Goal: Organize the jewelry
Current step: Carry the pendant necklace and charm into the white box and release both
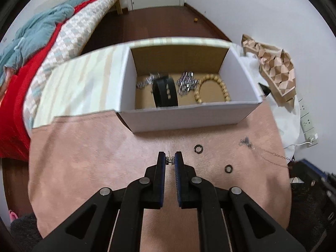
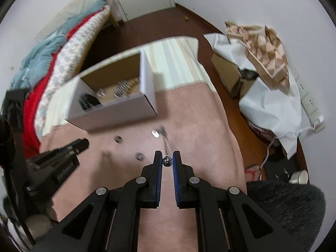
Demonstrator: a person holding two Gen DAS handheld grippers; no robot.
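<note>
My left gripper (image 1: 170, 160) is shut on a small silver earring (image 1: 169, 160) just above the pink cloth (image 1: 94, 168). My right gripper (image 2: 167, 160) is shut on the round pendant (image 2: 167, 160) of a thin chain necklace (image 2: 166, 140) that trails away over the cloth. The necklace also shows in the left wrist view (image 1: 266, 152). Two dark rings (image 1: 198, 148) (image 1: 228, 169) lie on the cloth. A white cardboard box (image 1: 184, 117) holds a black band (image 1: 166, 93), silver pieces (image 1: 185, 83) and a wooden bead bracelet (image 1: 212, 90).
A bed with red and blue bedding (image 1: 31, 48) lies to the left. A patterned paper bag (image 1: 277, 71) and white cloth bag (image 2: 271, 105) stand at the right by a power strip (image 1: 307, 121). The left gripper body (image 2: 61, 157) shows in the right wrist view.
</note>
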